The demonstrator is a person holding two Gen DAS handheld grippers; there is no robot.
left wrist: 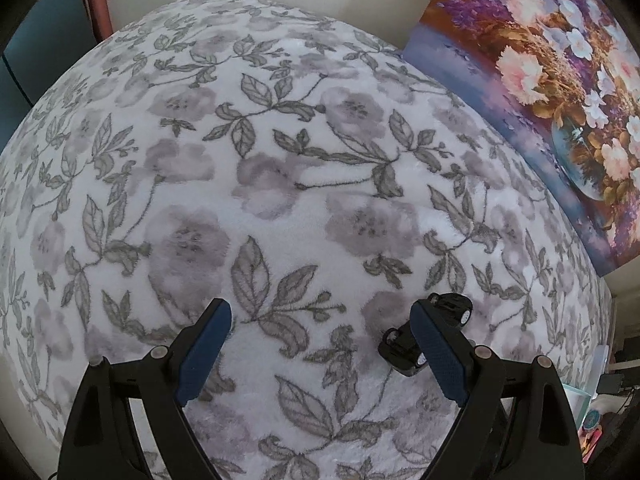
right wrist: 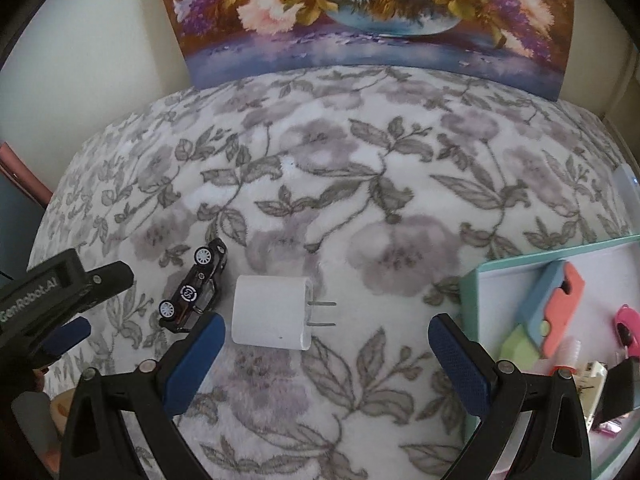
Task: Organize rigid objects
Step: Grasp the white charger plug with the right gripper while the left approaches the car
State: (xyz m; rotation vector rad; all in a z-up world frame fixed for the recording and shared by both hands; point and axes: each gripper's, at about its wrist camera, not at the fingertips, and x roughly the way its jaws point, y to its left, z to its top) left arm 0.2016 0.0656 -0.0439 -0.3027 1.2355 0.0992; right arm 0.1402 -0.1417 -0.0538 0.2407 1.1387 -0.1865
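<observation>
A small black toy car lies on its side on the floral blanket, wheels up. It also shows in the left wrist view, partly hidden behind my left gripper's right finger. My left gripper is open and empty, hovering just left of the car; it also shows at the left in the right wrist view. A white wall charger with two prongs lies beside the car. My right gripper is open and empty, just in front of the charger. A teal tray at right holds coloured blocks and small items.
The floral blanket covers the whole surface. A flower painting leans against the wall at the back. In the tray lie a pink toy car, a coral block and a green block.
</observation>
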